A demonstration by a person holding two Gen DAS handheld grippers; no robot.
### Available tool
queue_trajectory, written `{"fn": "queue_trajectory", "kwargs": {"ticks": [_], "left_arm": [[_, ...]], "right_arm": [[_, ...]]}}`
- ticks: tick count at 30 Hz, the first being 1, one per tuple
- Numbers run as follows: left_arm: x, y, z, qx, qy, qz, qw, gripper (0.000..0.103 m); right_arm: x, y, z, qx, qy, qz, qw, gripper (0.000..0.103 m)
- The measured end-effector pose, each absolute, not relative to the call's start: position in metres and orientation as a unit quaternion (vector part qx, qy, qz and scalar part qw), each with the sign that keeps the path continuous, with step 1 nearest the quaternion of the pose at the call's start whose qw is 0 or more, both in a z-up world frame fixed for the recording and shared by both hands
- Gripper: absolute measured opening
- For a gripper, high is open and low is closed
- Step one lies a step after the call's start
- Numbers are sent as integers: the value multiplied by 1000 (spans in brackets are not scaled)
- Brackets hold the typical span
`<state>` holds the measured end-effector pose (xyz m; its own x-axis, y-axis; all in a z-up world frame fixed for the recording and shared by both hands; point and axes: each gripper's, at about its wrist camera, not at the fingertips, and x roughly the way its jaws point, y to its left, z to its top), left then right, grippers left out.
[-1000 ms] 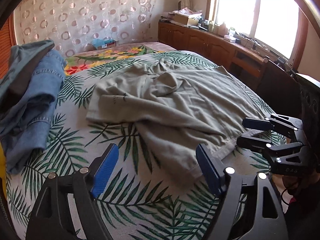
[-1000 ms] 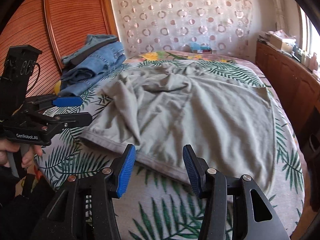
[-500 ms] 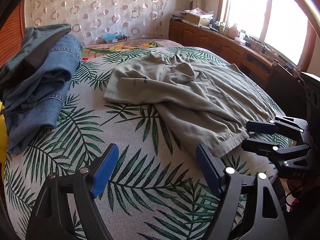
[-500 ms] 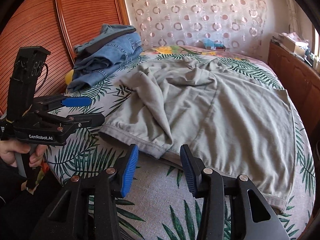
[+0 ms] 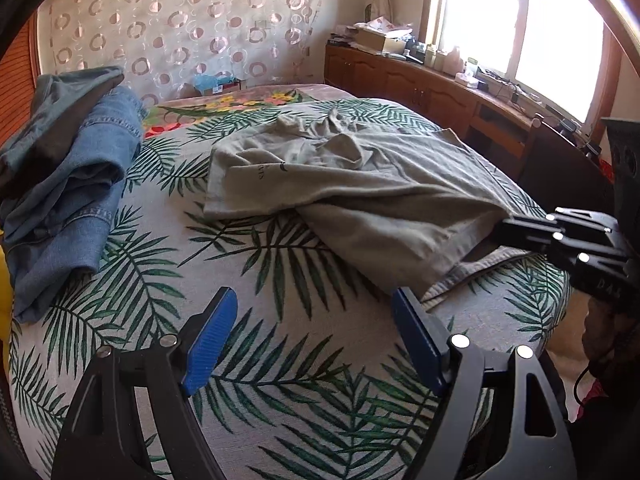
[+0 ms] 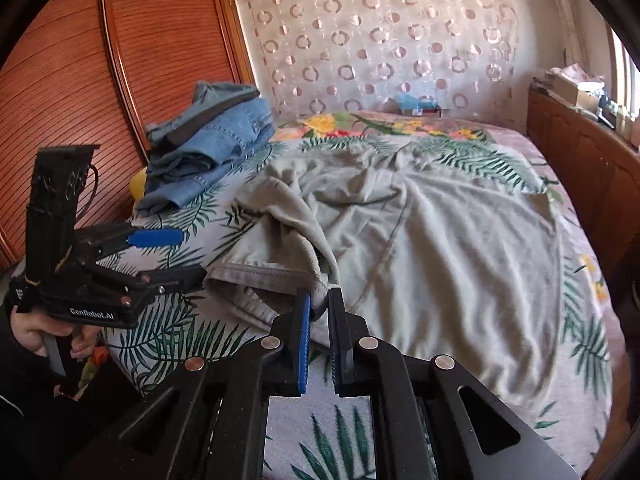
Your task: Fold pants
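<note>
Grey-green pants (image 5: 360, 184) lie rumpled across the bed, and they also show in the right wrist view (image 6: 440, 248). My right gripper (image 6: 319, 312) is shut on the near hem edge of the pants at the bed's front; it also shows at the right of the left wrist view (image 5: 516, 232). My left gripper (image 5: 314, 332) is open and empty, over bare bedspread just left of the hem. It also shows in the right wrist view (image 6: 176, 256), open, next to the hem's left corner.
A pile of folded blue jeans (image 5: 68, 176) sits at the bed's left side (image 6: 208, 148). The leaf-print bedspread (image 5: 240, 280) covers the bed. A wooden cabinet (image 5: 420, 88) runs along the right under the window. A wooden wardrobe (image 6: 100, 80) stands left.
My right gripper has moved onto the near hem and closed on it, lifting the edge slightly. My left gripper has drifted left and back, staying open.
</note>
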<state>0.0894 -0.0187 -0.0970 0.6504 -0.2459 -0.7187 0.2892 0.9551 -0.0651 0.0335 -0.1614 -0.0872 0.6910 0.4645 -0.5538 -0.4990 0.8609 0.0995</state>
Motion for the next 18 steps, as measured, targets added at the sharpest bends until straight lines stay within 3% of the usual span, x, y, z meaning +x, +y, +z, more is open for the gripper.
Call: {"fn": "queue_trajectory", "kwargs": {"ticks": [18], "left_arm": [[101, -63, -79, 58, 373, -187, 907, 80]], "right_arm": [[-5, -229, -80, -15, 281, 168, 945, 8]]}}
